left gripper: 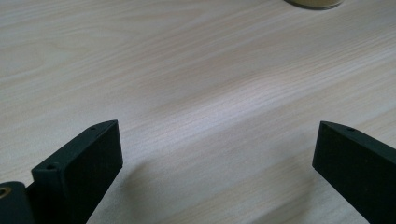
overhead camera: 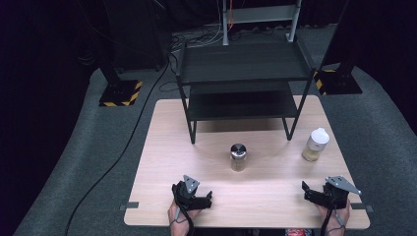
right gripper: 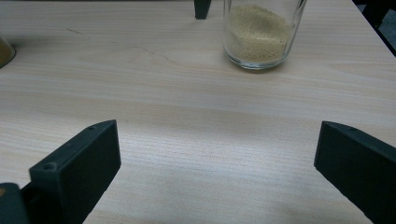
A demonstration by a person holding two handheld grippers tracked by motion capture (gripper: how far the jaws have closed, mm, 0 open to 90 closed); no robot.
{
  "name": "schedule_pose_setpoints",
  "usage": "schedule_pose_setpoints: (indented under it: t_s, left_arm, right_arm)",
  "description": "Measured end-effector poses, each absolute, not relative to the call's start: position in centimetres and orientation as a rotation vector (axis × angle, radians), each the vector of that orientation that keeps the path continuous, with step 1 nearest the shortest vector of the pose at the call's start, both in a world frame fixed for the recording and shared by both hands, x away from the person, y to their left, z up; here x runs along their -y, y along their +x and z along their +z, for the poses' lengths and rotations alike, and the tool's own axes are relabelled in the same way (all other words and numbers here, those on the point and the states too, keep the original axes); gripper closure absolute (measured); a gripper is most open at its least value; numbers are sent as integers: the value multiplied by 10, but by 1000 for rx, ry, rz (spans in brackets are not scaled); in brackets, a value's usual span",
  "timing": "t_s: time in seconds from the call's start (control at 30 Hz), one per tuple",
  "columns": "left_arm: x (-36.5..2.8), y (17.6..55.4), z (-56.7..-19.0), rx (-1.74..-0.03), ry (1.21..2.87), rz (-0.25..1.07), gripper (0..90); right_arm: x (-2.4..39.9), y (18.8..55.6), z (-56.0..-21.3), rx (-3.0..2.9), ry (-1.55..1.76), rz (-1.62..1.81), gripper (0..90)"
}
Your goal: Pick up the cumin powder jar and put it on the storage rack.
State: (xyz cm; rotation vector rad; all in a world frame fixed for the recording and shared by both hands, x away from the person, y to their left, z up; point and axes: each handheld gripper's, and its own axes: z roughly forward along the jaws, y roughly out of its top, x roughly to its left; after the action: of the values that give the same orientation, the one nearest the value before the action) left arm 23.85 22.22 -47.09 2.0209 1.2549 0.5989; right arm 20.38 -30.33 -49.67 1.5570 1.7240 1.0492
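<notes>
Two jars of pale grains stand on the wooden table (overhead camera: 162, 162). A glass jar with a metal lid (overhead camera: 238, 157) is at the middle, and a jar with a white lid (overhead camera: 315, 144) stands at the right. My left gripper (overhead camera: 193, 191) rests near the front edge, below the metal-lid jar, open with bare wood between its jaws (left gripper: 217, 144). The base of the metal-lid jar (left gripper: 314, 3) peeks in at the top of the left gripper view. My right gripper (overhead camera: 322, 190) sits at the front right corner, open and empty (right gripper: 217, 144), with the white-lid jar (right gripper: 257, 35) ahead of it.
A black two-tier shelf (overhead camera: 241, 64) stands at the back of the table, and one of its legs (right gripper: 201, 8) shows beside the jar. Black stands with yellow-striped bases (overhead camera: 120, 93) and cables lie on the grey floor beyond.
</notes>
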Motion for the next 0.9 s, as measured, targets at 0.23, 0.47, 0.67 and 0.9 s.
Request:
schedule_pose_setpoints:
  t_s: [0.23, 0.47, 0.67, 0.9]
  left_arm:
    - [-208, 238, -468, -1275, 1975, 600, 7]
    - [-178, 237, -470, -1296, 1932, 613, 4]
    - [-145, 240, -475, -1303, 1901, 608, 2]
    - [-129, 250, -482, -1319, 1861, 587, 2]
  right_arm:
    - [303, 204, -496, -1726, 1558, 1045, 0]
    - [303, 204, -497, -1725, 1555, 1044, 0]
    - [303, 204, -497, -1723, 1555, 1047, 0]
    - [303, 204, -497, -1727, 1549, 1051, 0]
